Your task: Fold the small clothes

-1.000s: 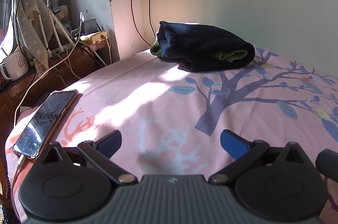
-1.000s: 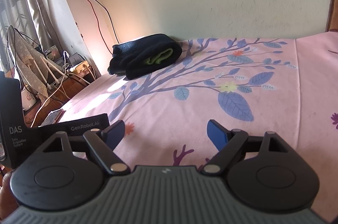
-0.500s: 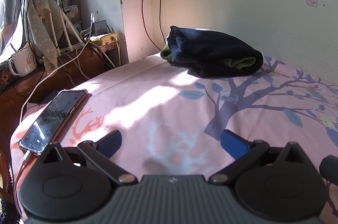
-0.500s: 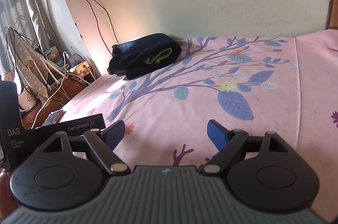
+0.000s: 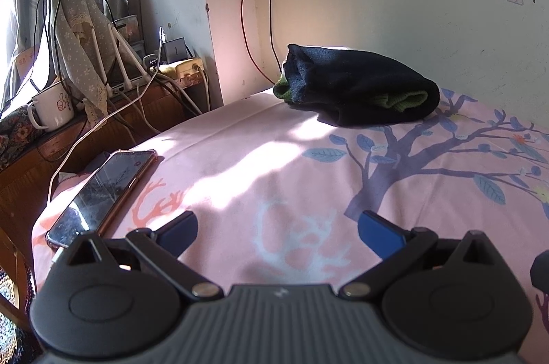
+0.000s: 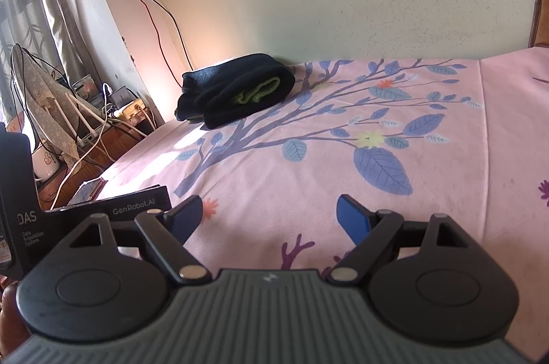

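A dark navy garment with a green cuff (image 5: pixel 360 89) lies folded in a bundle at the far side of the pink bed sheet (image 5: pixel 260 165), near the wall. It also shows in the right wrist view (image 6: pixel 236 92). My left gripper (image 5: pixel 278 231) is open and empty, low over the near part of the sheet, well short of the garment. My right gripper (image 6: pixel 269 216) is open and empty, also over the near sheet, far from the garment.
A phone (image 5: pixel 103 192) lies at the bed's left edge with a cable. A wooden side table (image 5: pixel 113 127) on the left holds a mug (image 5: pixel 53 108), chargers and cables. The left gripper's black body (image 6: pixel 85 219) shows at the right wrist view's left.
The left gripper has drawn back slightly and turned left, so the garment sits further right and higher in its view. The right gripper has barely moved. Both stay open.
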Available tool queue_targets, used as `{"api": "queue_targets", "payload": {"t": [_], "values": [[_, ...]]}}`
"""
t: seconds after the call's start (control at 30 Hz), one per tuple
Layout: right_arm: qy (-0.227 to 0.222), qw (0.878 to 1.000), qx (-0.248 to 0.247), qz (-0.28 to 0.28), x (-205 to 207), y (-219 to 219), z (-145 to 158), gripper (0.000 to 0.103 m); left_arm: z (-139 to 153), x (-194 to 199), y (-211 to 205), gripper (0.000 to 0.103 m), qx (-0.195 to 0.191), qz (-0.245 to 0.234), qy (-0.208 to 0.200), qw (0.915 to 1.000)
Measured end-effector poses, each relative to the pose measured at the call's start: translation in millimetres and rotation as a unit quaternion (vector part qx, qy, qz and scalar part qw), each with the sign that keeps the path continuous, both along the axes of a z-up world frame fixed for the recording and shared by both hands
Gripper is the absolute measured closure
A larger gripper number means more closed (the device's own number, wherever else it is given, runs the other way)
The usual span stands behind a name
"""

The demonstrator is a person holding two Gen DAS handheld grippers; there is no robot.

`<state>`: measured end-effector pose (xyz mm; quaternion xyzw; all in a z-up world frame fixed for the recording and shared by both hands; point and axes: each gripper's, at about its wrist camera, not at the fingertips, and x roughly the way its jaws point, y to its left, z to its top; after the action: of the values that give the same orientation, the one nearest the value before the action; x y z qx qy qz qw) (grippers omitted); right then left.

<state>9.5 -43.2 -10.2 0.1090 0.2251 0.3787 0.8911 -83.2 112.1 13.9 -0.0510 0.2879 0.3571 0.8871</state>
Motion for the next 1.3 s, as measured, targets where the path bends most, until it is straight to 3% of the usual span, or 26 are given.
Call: {"api": "queue_targets", "payload": {"t": [1.3], "values": [[0.001,1.000,0.000,0.000,0.0,0.1,0.4,0.016,-2.0,0.5,4.2,0.000,-0.021,-0.014,0.008,0.9997]]}}
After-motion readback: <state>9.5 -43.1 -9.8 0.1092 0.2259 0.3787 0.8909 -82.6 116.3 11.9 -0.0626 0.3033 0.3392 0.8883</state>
